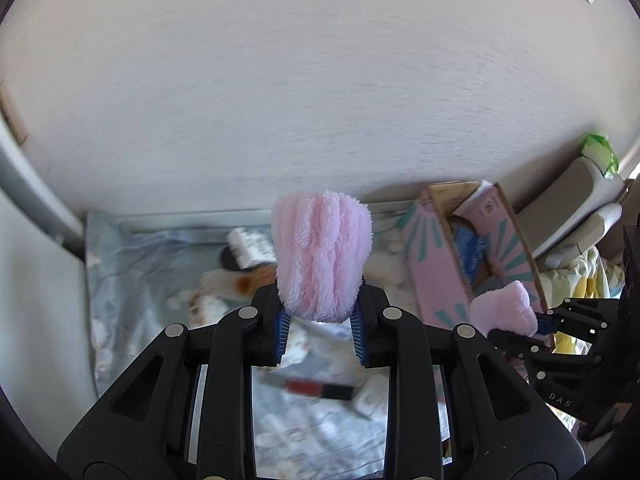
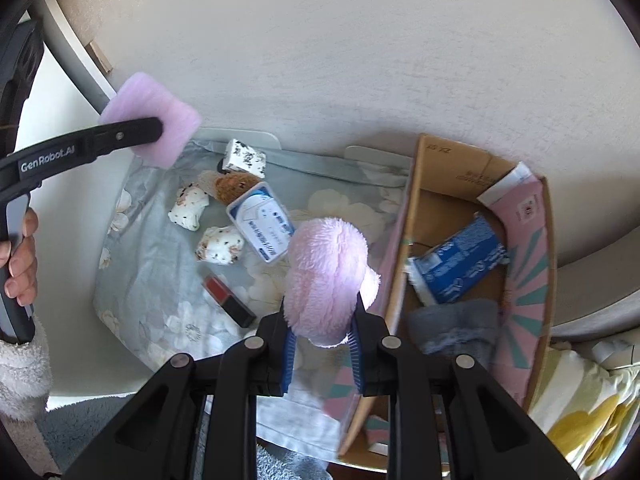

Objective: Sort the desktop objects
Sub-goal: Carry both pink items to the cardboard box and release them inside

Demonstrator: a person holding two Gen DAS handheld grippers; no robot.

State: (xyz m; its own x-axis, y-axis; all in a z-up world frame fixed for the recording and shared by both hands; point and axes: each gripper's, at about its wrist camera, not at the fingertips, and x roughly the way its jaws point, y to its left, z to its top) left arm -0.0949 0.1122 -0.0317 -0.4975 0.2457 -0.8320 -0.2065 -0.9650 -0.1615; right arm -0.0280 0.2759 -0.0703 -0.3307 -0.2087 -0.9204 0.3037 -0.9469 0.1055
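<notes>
Holding a fluffy pink sock in each gripper, I work above a flower-print cloth spread in front of a pale wall.

Left wrist view: my left gripper [image 1: 320,320] has its jaws clenched on the left pink sock [image 1: 322,258], which stands up between the blue pads. Below it, blurred, lie a red-and-black lipstick [image 1: 320,389] and a small white block I cannot identify. Off to the right, my right gripper [image 1: 536,326] carries the right pink sock [image 1: 505,307] in front of the cardboard box [image 1: 438,280].

Right wrist view: the right gripper's jaws are clenched on that second sock, which bulges above the pads just beside the box's near wall. Inside the box already lie a blue packet [image 2: 460,266] and a folded grey sock [image 2: 456,330]. Still loose on the flower-print cloth [image 2: 160,280] are two bundled floral socks [image 2: 220,245], a brown plush toy [image 2: 232,186], a black-and-white carton [image 2: 244,158], a clear-lidded case with a blue label [image 2: 262,228] and the lipstick. A hand [image 2: 18,264] grips the left tool's handle at the edge of the view.

By my reading, sorting is partly done: two items are boxed, both pink socks are lifted but not yet placed, and about half a dozen pieces remain.
</notes>
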